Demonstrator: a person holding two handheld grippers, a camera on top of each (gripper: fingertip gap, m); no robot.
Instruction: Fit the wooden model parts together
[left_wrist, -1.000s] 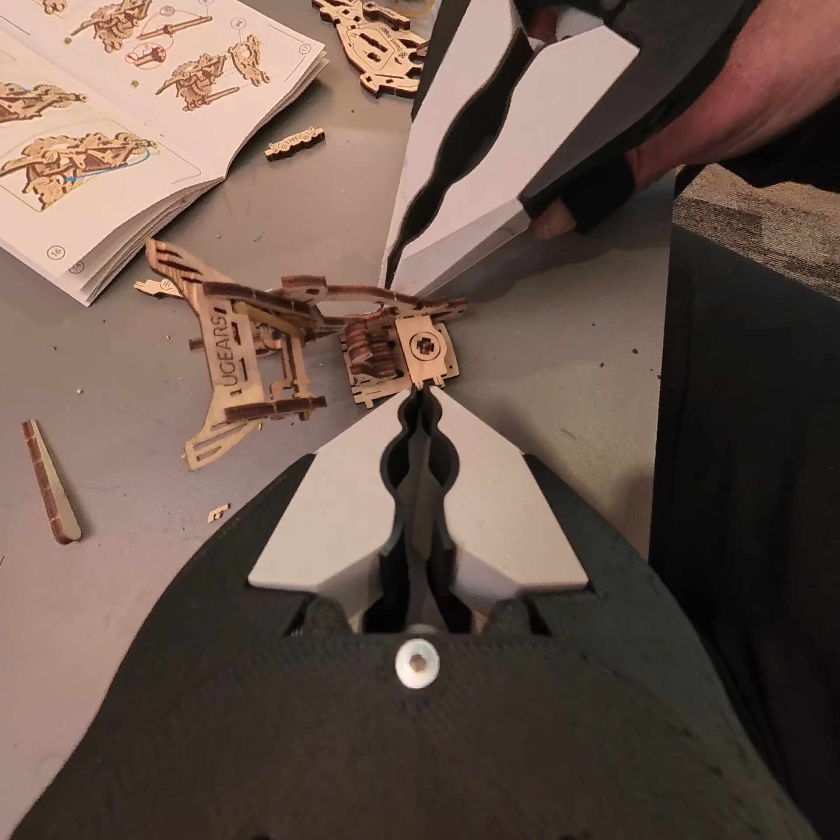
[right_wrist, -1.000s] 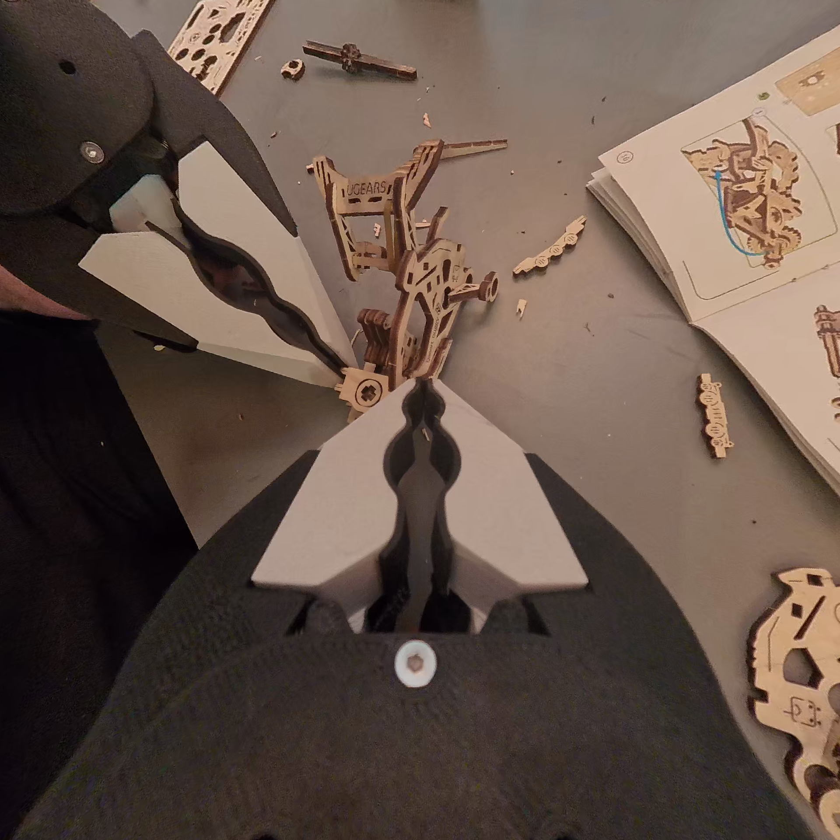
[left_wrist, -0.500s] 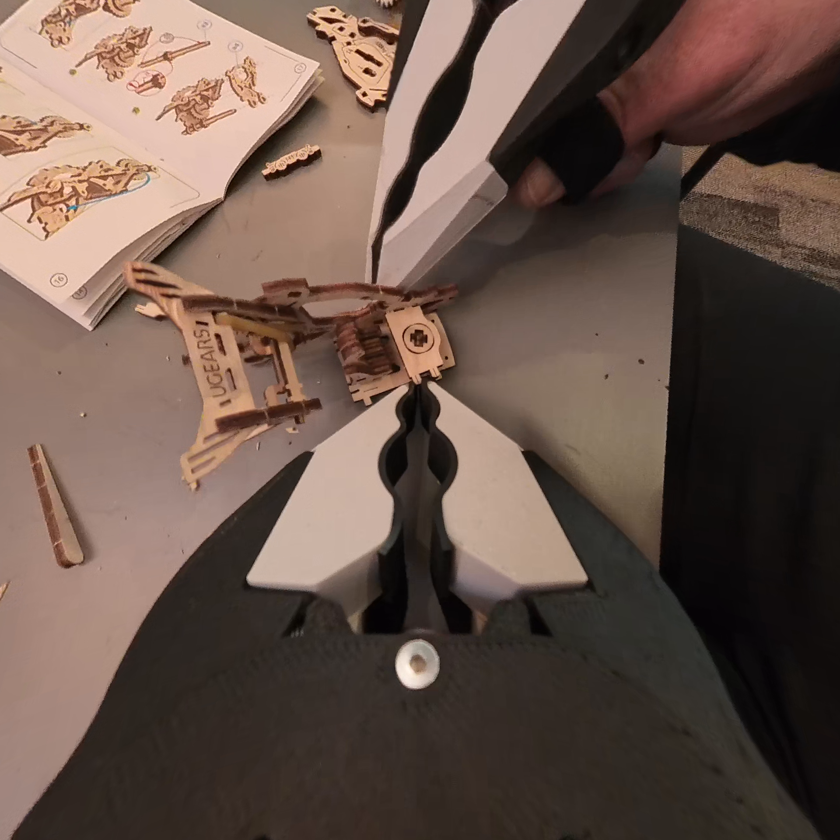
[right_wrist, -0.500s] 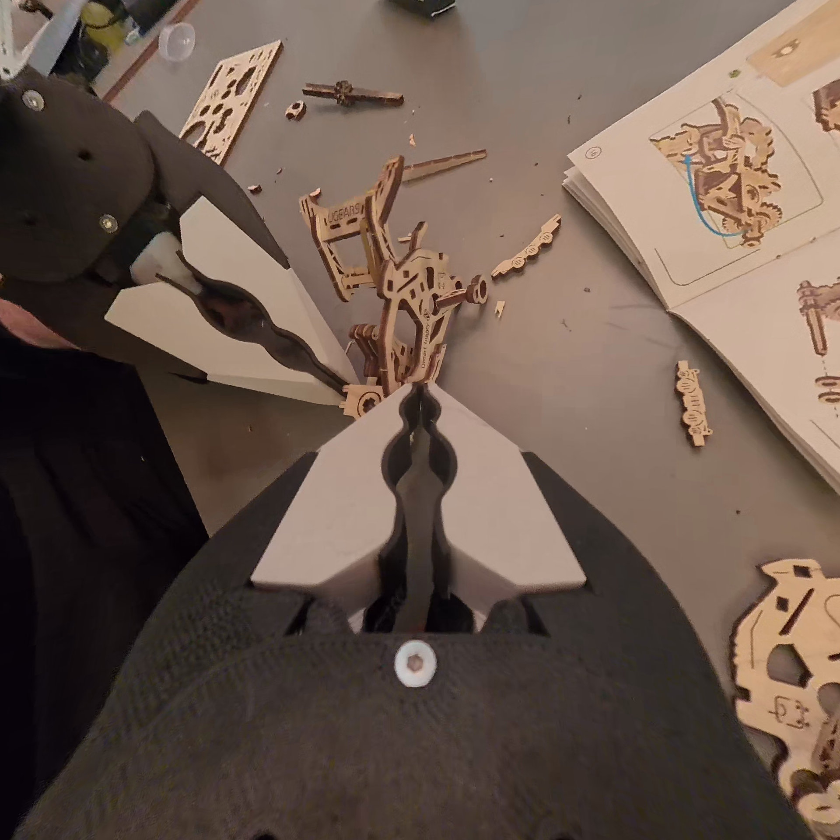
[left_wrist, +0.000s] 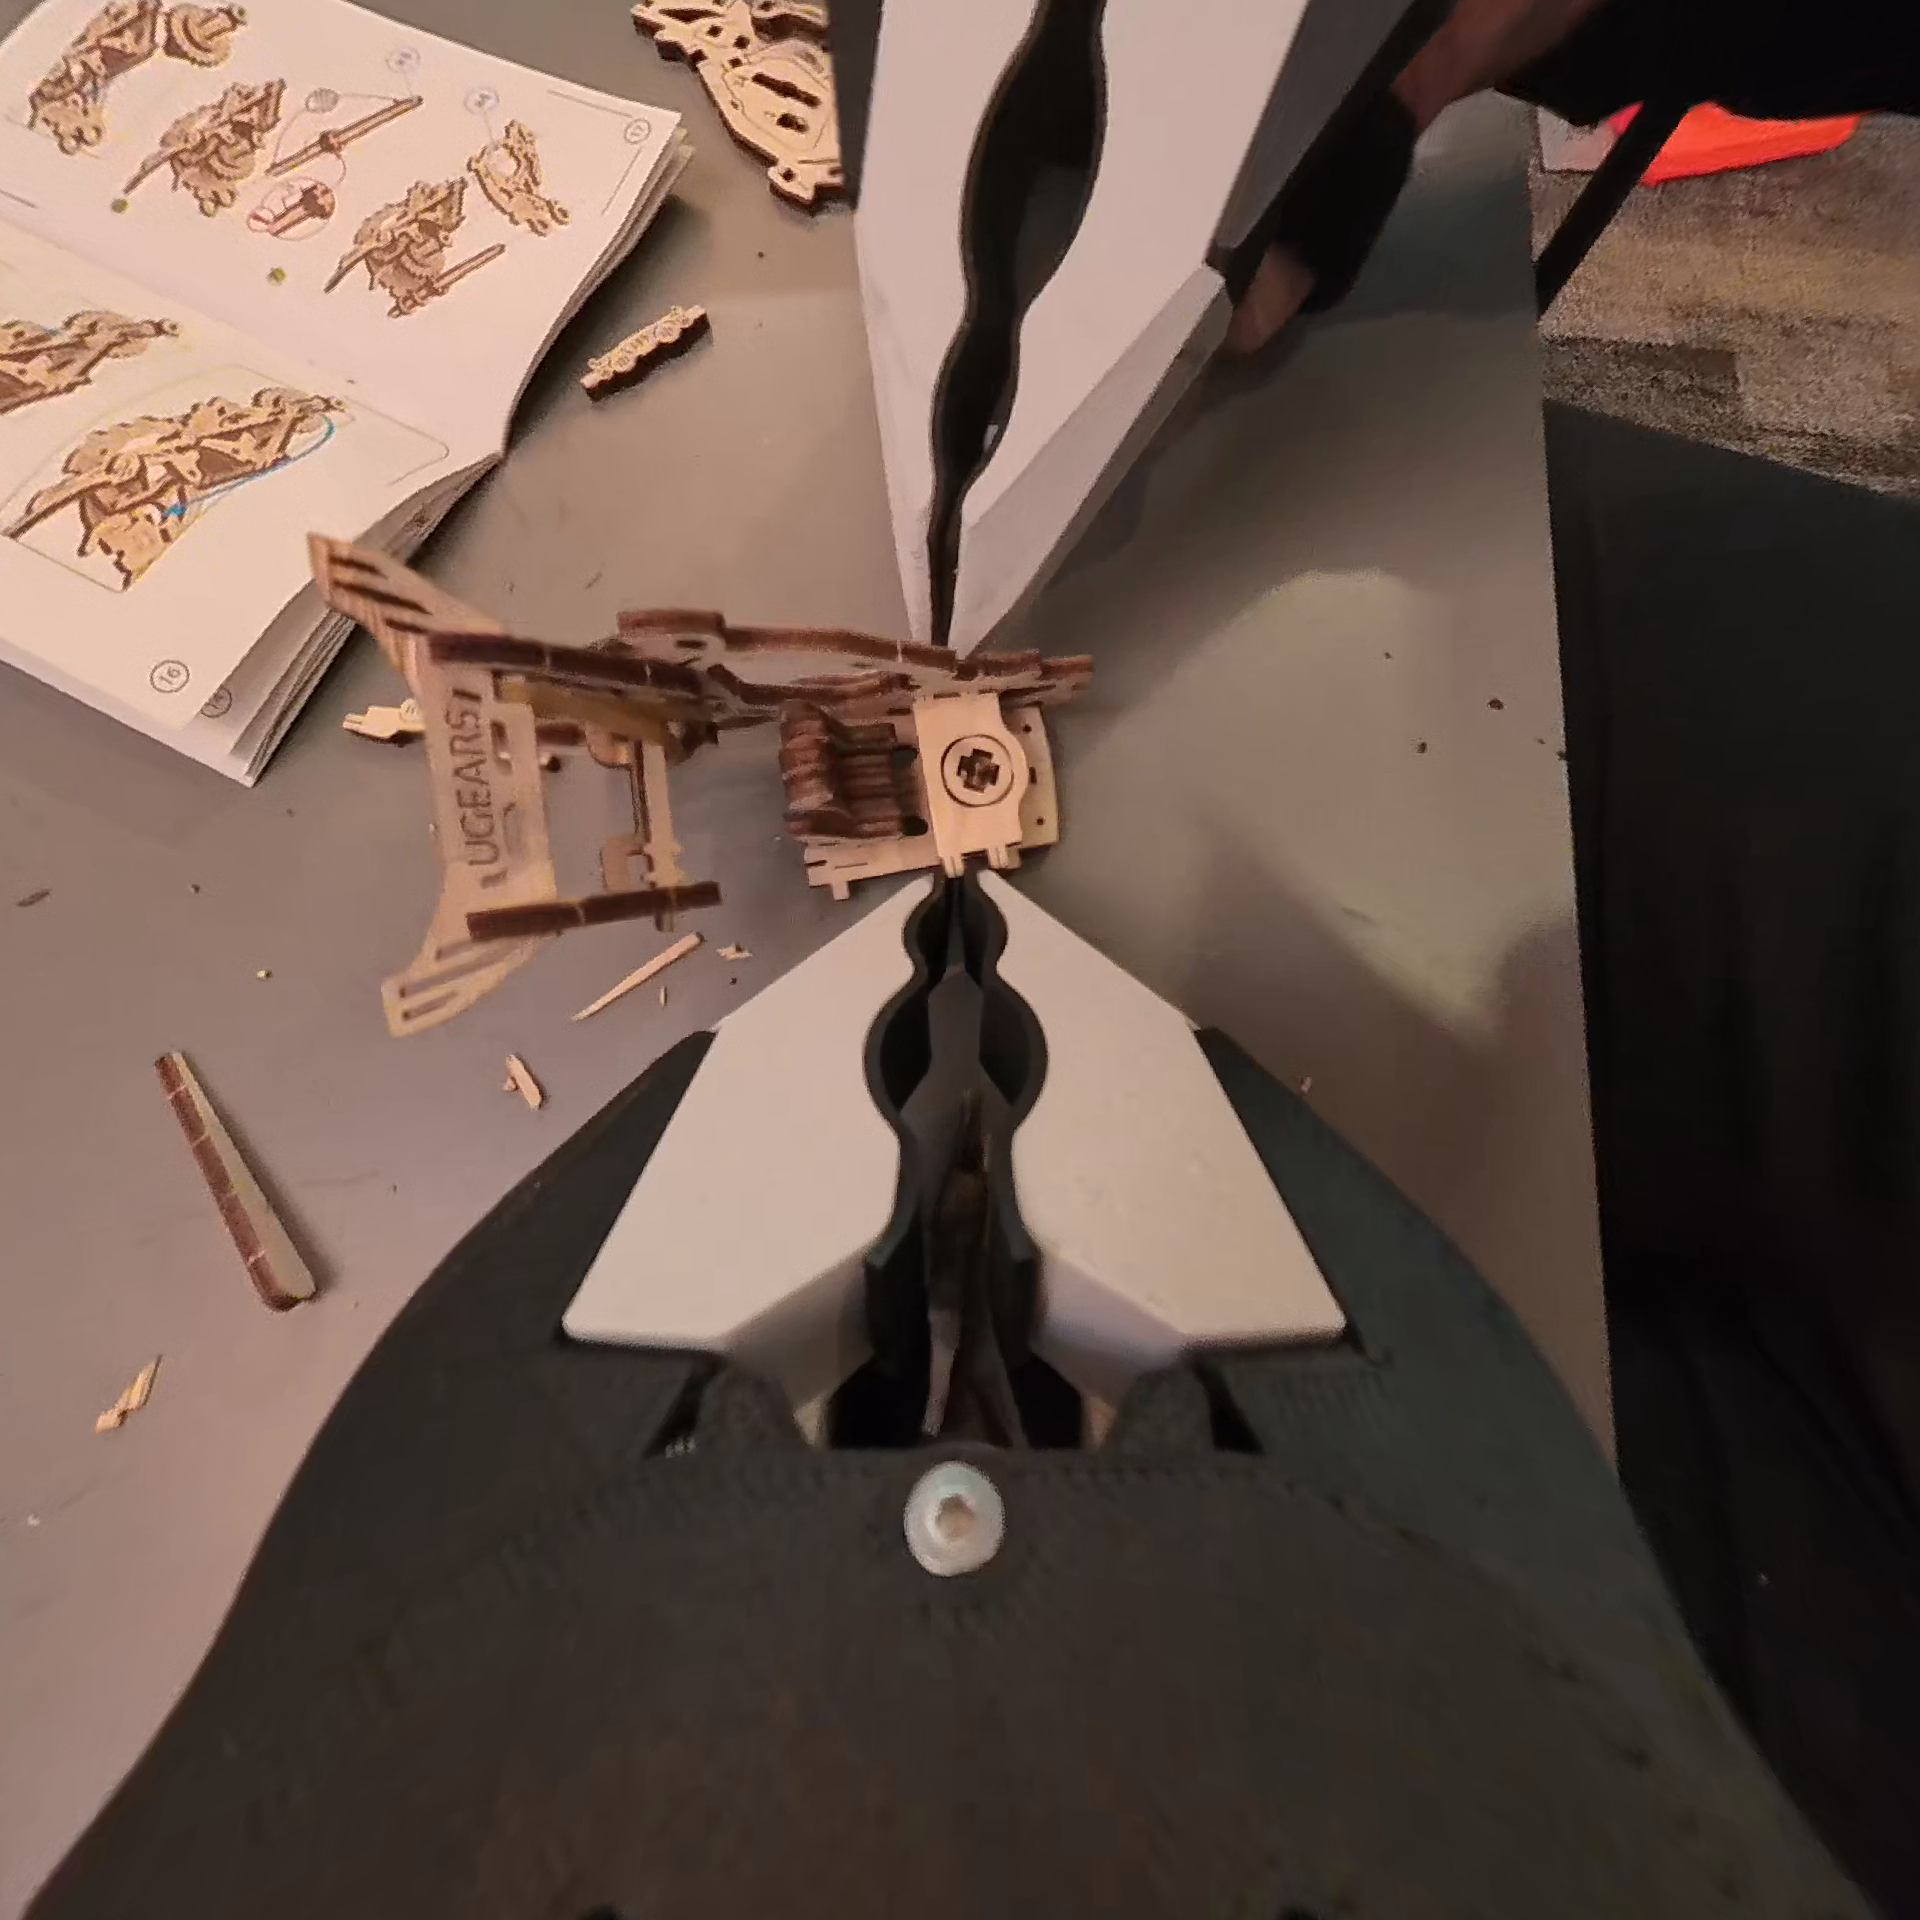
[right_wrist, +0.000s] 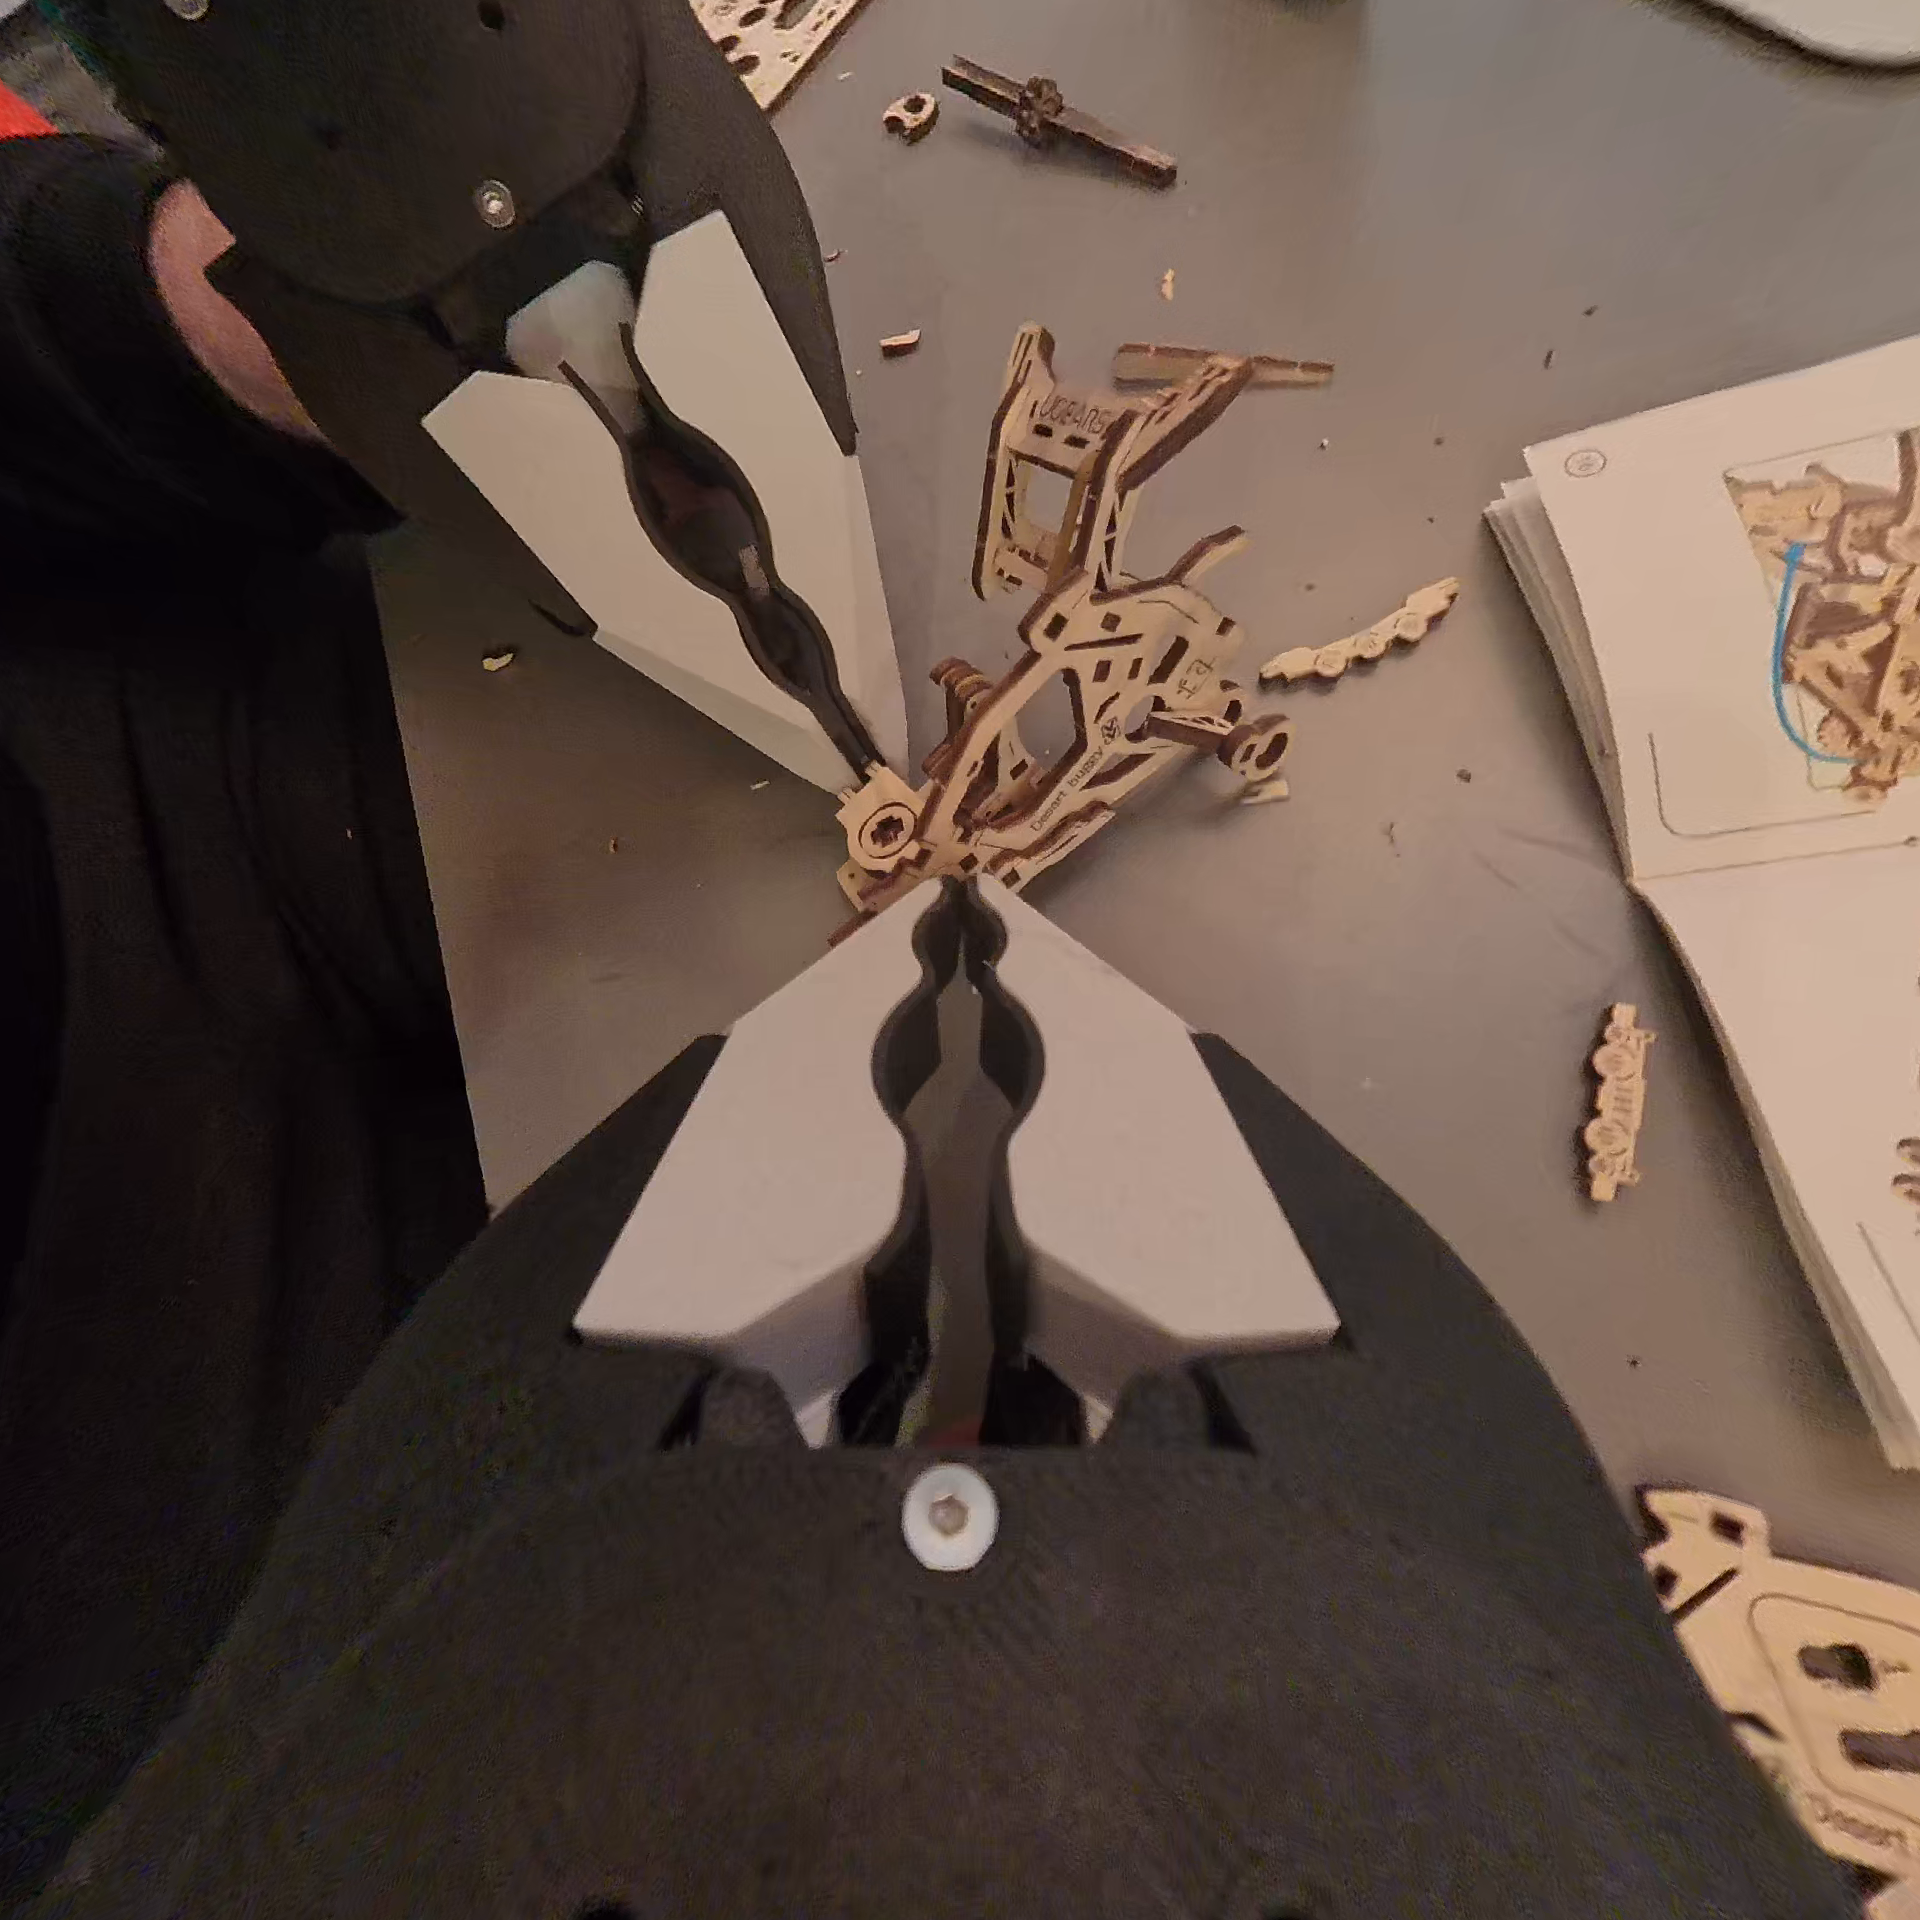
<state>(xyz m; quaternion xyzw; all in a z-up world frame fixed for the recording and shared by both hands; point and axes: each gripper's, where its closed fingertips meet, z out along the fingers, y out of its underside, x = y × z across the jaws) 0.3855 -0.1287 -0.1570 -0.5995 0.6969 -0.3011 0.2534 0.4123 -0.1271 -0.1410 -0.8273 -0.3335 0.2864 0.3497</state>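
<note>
A partly built wooden model of laser-cut plywood is held between both grippers just above the grey table. My left gripper is shut on the tab under its end plate with the cross-shaped hole. My right gripper comes down from above and is shut on the model's top rail. In the right wrist view the right gripper pinches the model at its near corner. The left gripper pinches it from the upper left.
An open instruction booklet lies beside the model. Loose wooden parts lie about: a tapered stick, a small strip, an axle piece, a cut sheet. The table edge runs on the right.
The right gripper has swung more upright over the model. The model has turned and tilted a little between the grippers. Both grippers keep their hold.
</note>
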